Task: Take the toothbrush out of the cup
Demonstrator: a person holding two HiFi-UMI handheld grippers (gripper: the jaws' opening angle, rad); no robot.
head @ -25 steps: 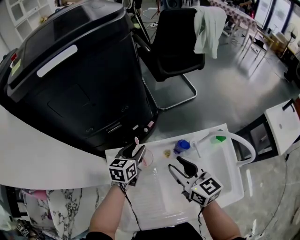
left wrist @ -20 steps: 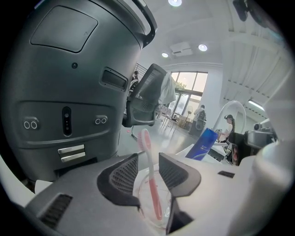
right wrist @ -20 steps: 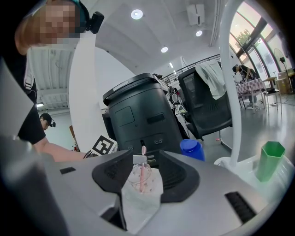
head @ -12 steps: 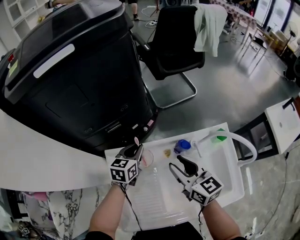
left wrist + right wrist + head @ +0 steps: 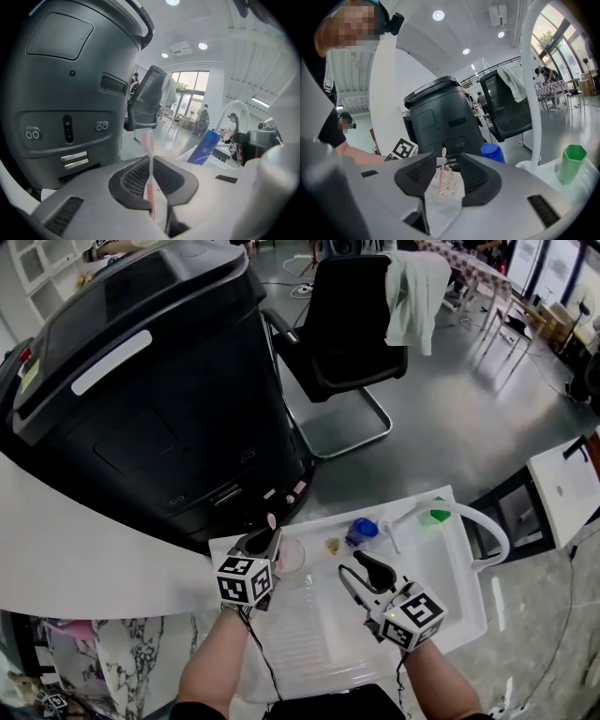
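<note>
Toothbrush (image 5: 150, 157) status: pink, upright, its lower end inside the clear cup (image 5: 292, 556) and its head standing above the rim. The cup sat at the left end of the white tray (image 5: 450, 596). My left gripper (image 5: 267, 542) had just been closing, and its own view showed the two dark pads pressed together on the pink handle, so the grasp looked made. I judged that the pick was done and the lift was not: the brush had yet to clear the cup, and setting it down somewhere would come after.

My right gripper (image 5: 353, 570) hung over the middle of the tray with its jaws wide. They had just been narrowing a little, with nothing gripped. Its view looked through the gap at the cup and brush some way off, apart from both.

Room for moving: straight up was open air, which I took as the cleanest exit path. The tray's near-left rim lay just beside the cup. Directly behind it rose the black machine (image 5: 159, 381), so pulling away from me looked tight. To the right along the back rim stood a blue bottle (image 5: 359, 532), a green cup (image 5: 437, 516) and a curved white spout (image 5: 489, 538), all well apart from the brush. The tray floor in front of the right gripper offered a free landing spot.
</note>
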